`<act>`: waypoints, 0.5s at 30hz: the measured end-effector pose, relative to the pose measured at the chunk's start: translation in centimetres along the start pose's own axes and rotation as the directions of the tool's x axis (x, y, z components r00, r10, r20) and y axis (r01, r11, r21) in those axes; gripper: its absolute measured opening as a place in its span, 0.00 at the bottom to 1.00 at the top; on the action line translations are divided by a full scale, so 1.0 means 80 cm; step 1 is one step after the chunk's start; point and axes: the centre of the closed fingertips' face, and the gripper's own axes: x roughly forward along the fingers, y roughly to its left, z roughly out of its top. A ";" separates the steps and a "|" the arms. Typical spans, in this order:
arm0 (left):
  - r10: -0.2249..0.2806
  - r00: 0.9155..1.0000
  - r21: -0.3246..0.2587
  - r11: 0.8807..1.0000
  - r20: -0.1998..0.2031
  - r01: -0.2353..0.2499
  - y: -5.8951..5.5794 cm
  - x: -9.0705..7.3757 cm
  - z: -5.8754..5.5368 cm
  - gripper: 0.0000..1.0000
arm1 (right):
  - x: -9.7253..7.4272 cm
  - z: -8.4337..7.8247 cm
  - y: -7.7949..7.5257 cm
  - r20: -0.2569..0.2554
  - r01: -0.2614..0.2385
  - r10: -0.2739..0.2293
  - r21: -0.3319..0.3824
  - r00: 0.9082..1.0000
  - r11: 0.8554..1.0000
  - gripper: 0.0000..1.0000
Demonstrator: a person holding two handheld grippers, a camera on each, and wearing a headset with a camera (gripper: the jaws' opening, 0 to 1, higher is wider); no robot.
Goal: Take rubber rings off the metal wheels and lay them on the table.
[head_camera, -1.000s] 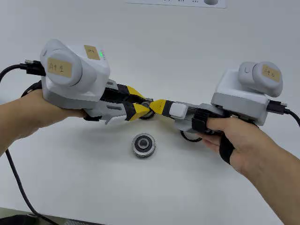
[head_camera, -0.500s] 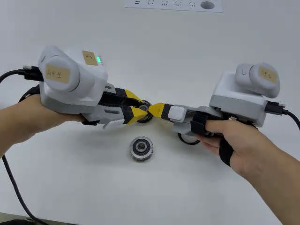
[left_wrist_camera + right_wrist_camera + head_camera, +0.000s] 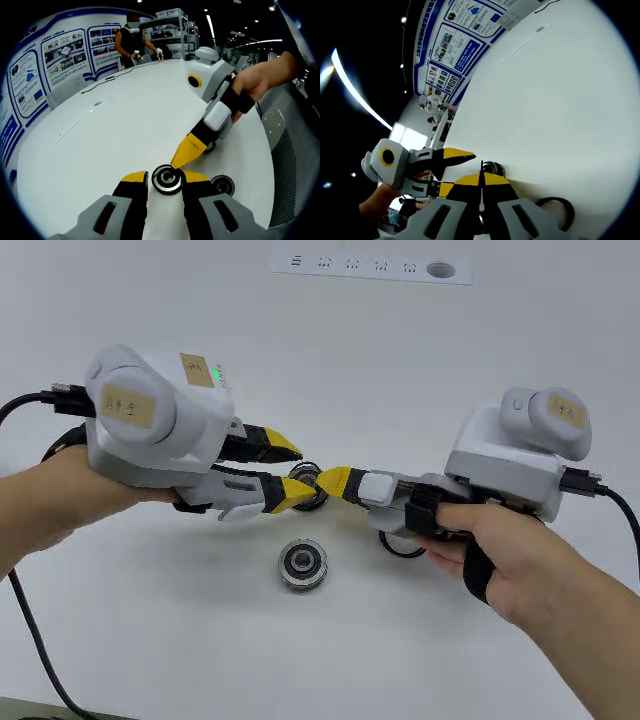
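One loose ring (image 3: 398,546) lies on the surface (image 3: 350,360), at 4 o'clock from the wheel (image 3: 167,179). The left tool (image 3: 303,474) pinches that wheel. The right tool (image 3: 330,483), pressed together, seems to nip its ring (image 3: 168,192). A second wheel (image 3: 303,565), at 6 o'clock, still waits

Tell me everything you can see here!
table: 1, white, under everything.
wheels: 2, silver and black; held wheel in the left gripper's jaws, loose wheel on the table nearer the person.
ring: 1, black, on the table under the right gripper.
socket strip: 1, white, far side.
cables: 2, black, behind the grippers.
left gripper: 1, white, yellow tips, gripping the held wheel.
right gripper: 1, white, yellow tips, shut, tip at that wheel.
hands: 2, one on each gripper.
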 end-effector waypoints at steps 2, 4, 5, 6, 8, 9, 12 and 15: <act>0.007 1.000 0.004 1.000 -0.005 -0.007 0.000 -0.005 -0.002 0.28 | 0.001 -0.001 0.005 0.000 -0.009 0.009 0.006 1.000 1.000 0.02; 0.016 1.000 0.005 1.000 -0.009 -0.016 0.002 -0.009 -0.004 0.28 | 0.002 -0.002 0.008 -0.003 -0.018 0.018 0.008 1.000 1.000 0.02; 0.023 1.000 -0.001 1.000 -0.005 -0.023 0.003 -0.012 -0.005 0.29 | 0.002 -0.002 0.010 -0.001 -0.022 0.022 0.012 1.000 1.000 0.02; 0.030 1.000 -0.011 1.000 0.000 -0.030 0.004 -0.014 -0.005 0.29 | 0.002 -0.001 0.012 0.002 -0.026 0.026 0.013 1.000 1.000 0.02; 0.048 0.999 -0.033 0.998 0.012 -0.048 0.007 -0.020 -0.002 0.28 | -0.002 0.005 0.015 0.028 -0.025 0.025 0.003 0.999 1.000 0.02; 0.059 0.998 -0.040 0.997 0.019 -0.059 0.009 -0.022 -0.001 0.28 | -0.005 0.010 0.017 0.043 -0.030 0.030 0.003 0.999 1.000 0.02; 0.075 0.997 -0.053 0.996 0.035 -0.073 0.011 -0.025 0.003 0.29 | -0.023 0.027 0.016 0.086 -0.033 0.031 0.023 0.996 0.999 0.02; 0.085 0.996 -0.059 0.995 0.037 -0.083 0.013 -0.025 0.004 0.29 | -0.042 0.036 0.005 0.110 -0.021 0.018 0.030 0.994 0.999 0.02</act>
